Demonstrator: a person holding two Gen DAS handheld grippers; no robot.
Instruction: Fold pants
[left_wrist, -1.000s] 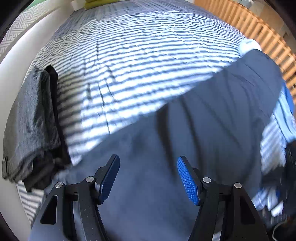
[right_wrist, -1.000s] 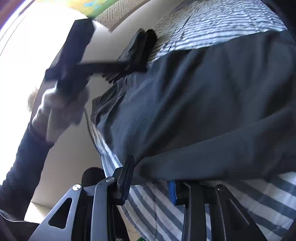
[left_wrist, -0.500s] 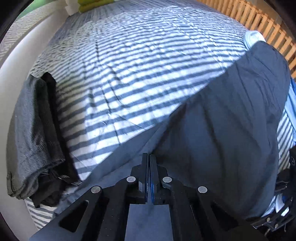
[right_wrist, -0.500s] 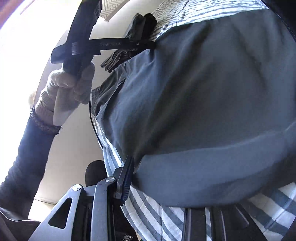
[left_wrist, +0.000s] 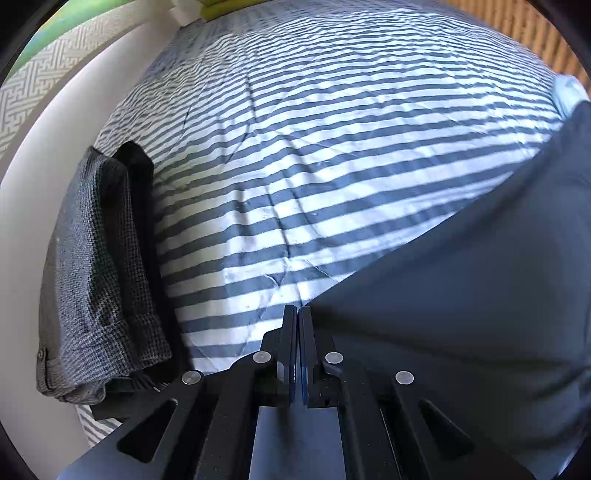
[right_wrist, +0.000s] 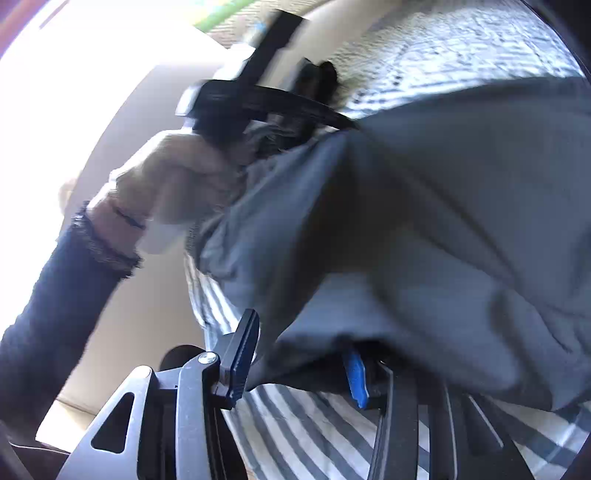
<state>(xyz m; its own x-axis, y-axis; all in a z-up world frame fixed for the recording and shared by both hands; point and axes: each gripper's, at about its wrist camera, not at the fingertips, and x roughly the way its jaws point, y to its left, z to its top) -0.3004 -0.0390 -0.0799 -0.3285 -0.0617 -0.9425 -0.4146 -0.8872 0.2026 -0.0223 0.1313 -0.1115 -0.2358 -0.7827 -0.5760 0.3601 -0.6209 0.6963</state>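
The dark grey pants (left_wrist: 480, 314) are lying on the bed (left_wrist: 332, 147), spread over its blue-and-white striped cover and filling the right and lower part of the left wrist view.

Left gripper (left_wrist: 297, 350): its fingers are pressing together, blue pads face to face, at the near edge of the pants. Whether a thin layer of cloth is caught between the pads is not clear from this view — the fabric edge is running right up to the right-hand finger. In the right wrist view the same gripper (right_wrist: 343, 122) is appearing blurred, with its tip at the far corner of the pants, carried by the person's left hand (right_wrist: 173, 192) in a pale glove above a dark blue sleeve (right_wrist: 55, 295).

Right gripper (right_wrist: 299, 363): its fingers are standing apart, having just been opening. A folded edge of the pants is hanging between and over them; the right-hand pad is sitting partly under the cloth, and the left-hand pad is standing clear of it, so no pressure on the fabric is showing.

A folded grey checked garment (left_wrist: 92, 277) is lying on top of a black one at the left edge of the bed — well apart from the pants. A wooden slatted frame (left_wrist: 535, 40) is bordering the far right side of the bed.
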